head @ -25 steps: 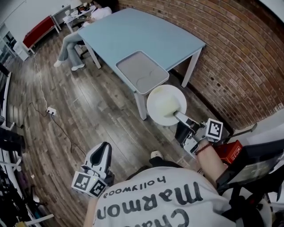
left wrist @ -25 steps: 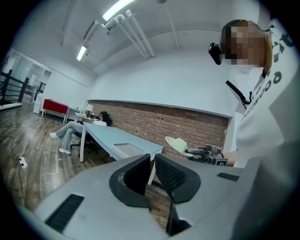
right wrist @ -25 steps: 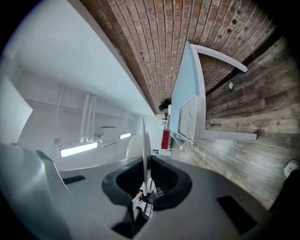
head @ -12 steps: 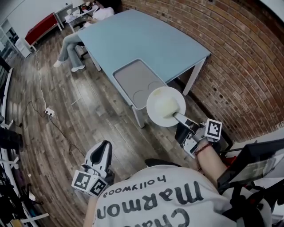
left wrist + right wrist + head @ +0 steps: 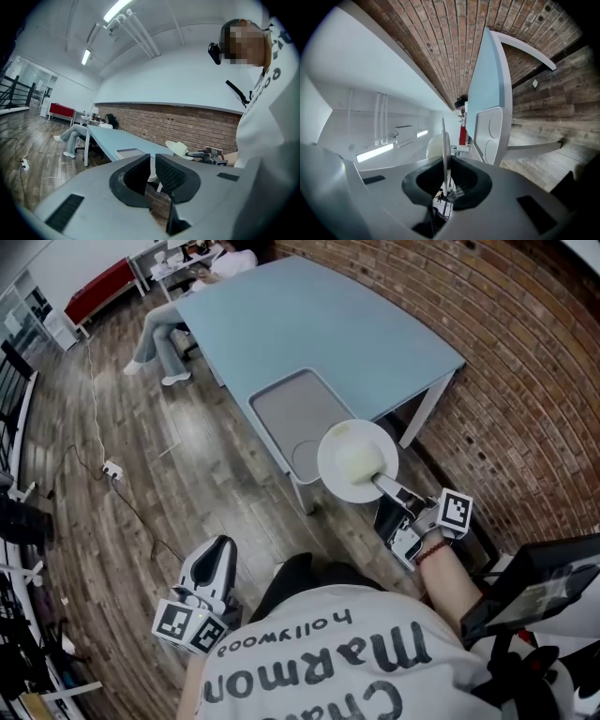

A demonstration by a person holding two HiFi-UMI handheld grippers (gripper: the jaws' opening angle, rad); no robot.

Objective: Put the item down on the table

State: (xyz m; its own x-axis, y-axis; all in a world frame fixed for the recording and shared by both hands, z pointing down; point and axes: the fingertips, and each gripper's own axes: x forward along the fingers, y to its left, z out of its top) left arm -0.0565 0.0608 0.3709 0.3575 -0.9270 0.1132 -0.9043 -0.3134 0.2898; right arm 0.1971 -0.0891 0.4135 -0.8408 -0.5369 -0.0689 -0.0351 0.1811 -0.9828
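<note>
Clamping the near rim of a white round ceramic plate [image 5: 356, 460], the right gripper [image 5: 380, 486] holds it roughly level in the air. The plate hangs over the near corner of the pale blue rectangular desk [image 5: 319, 324], at about 4 o'clock from a grey plastic tray [image 5: 298, 409] with rounded corners and shallow round recesses.

The plate looks stiff, glazed and smooth, so it is probably slippery and brittle. A pinch at one edge leaves its weight hanging out in front, so it could tilt or slide. The hold should stay firm and deep on the rim, and the plate should go down flat and gently, as it may chip on a hard top.

The left gripper [image 5: 217, 557] hangs low at 7 o'clock over the dark wood-plank floor [image 5: 141, 474], its ribbed fingers barely apart with nothing between them. A red brick wall [image 5: 525, 362] runs along the desk at 2 o'clock.
</note>
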